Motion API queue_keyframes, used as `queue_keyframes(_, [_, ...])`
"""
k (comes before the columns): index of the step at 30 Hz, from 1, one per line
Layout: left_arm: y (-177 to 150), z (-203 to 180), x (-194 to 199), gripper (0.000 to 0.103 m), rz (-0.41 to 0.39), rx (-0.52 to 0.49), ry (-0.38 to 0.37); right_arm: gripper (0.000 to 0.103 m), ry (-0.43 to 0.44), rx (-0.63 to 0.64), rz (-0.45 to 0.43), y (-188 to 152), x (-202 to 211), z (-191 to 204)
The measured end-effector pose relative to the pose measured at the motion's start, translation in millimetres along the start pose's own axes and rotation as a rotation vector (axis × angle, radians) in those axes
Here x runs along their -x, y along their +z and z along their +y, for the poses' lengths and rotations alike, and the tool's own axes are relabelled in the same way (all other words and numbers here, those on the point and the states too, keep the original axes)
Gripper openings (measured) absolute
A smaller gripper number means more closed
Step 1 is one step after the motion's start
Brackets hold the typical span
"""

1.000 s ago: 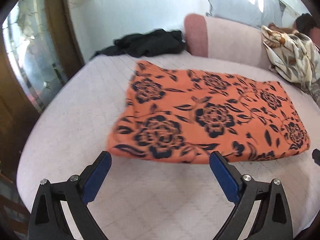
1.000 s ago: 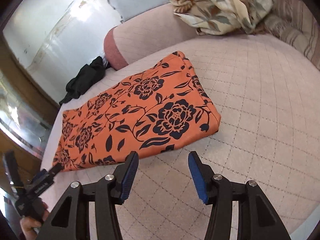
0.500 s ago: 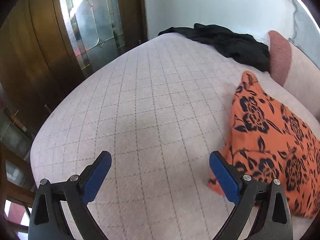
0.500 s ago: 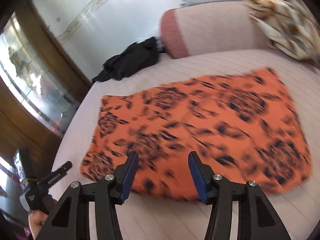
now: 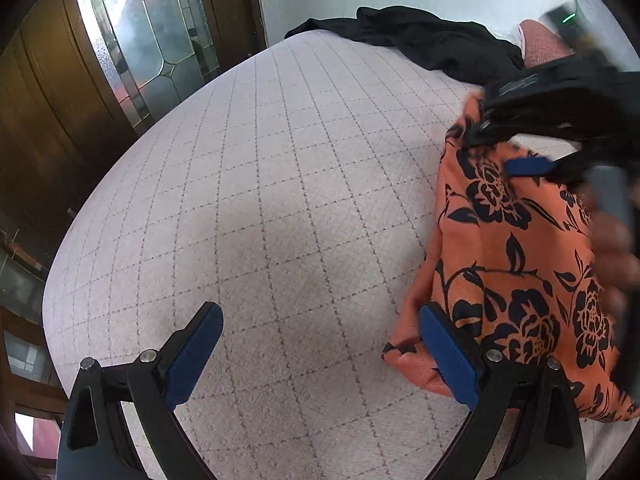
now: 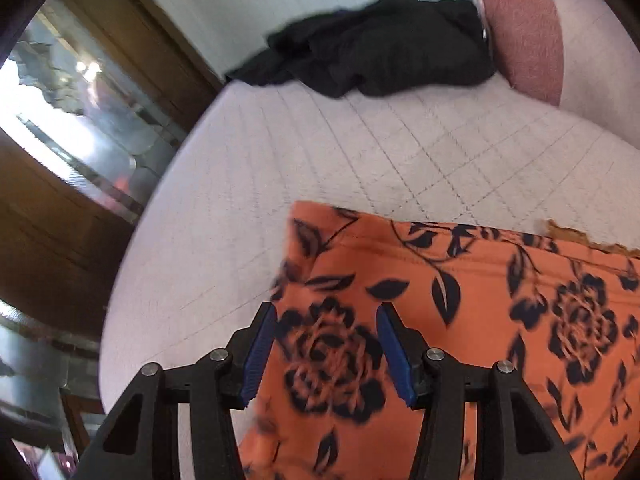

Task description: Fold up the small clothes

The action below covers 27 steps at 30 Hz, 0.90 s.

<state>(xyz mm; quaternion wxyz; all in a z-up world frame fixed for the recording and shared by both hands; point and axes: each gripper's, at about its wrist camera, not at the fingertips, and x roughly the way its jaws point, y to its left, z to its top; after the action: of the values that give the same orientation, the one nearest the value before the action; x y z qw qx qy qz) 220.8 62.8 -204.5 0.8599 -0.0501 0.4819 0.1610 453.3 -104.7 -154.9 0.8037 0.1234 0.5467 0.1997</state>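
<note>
A wooden door with leaded glass (image 5: 132,40) stands at far left as a folding job gets under way on a pale quilted bed cover (image 5: 280,200); over bare quilting the left gripper (image 5: 320,356) hangs released, its blue pads spread wide with nothing between them, the right-hand pad just reaching the near corner of the orange garment with black flowers (image 5: 508,264), a stance that looks chosen for taking that corner next. The garment lies flat on the cover toward the right of the left wrist view, seemingly already doubled over once. Above its far corner the right gripper (image 5: 532,148) reaches in, blurred by motion; from its own camera the right gripper (image 6: 326,356) shows its jaws apart with the printed cloth beneath them, not clenched on anything, apparently lining up to pinch the left edge so both corners can be carried across together. At the back a crumpled black garment (image 6: 384,60) waits beside a pink bolster cushion (image 6: 524,28), probably next in the pile
</note>
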Motion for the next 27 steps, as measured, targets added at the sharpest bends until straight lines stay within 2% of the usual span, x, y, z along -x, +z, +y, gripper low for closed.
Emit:
queue_keyframes(2, [1,-1,-1,0.098,-0.003,-0.007,0.005,0.056,-0.025,-0.045,0.031,8,-25,-9])
queue_keyframes(4, [1,-1,-1,0.098,0.0,-0.01,0.006,0.056,-0.034,-0.05,-0.047,12,-24,-11])
queue_keyframes(7, [2,3,-1,0.098,-0.001,0.001,0.006,0.056,0.018,-0.12,-0.123,2,-9,-19])
queue_keyframes(10, [1,5,3,0.098,-0.019,0.009,0.011,0.056,0.076,-0.125,-0.21,-22,22,-28])
queue_keyframes(14, [1,7,18,0.098,-0.081,0.017,0.029,0.056,0.099,-0.099,-0.24,-65,64,-44])
queue_keyframes(19, [2,10,38,0.098,-0.186,0.032,0.044,0.056,0.044,-0.068,-0.279,-123,127,-78])
queue_keyframes(23, [1,1,44,0.098,-0.219,0.011,0.018,0.056,0.01,-0.109,-0.306,-158,162,-109])
queue_keyframes(27, [-3,-17,48,0.098,-0.258,-0.045,0.028,0.056,-0.042,-0.156,-0.337,-184,186,-138])
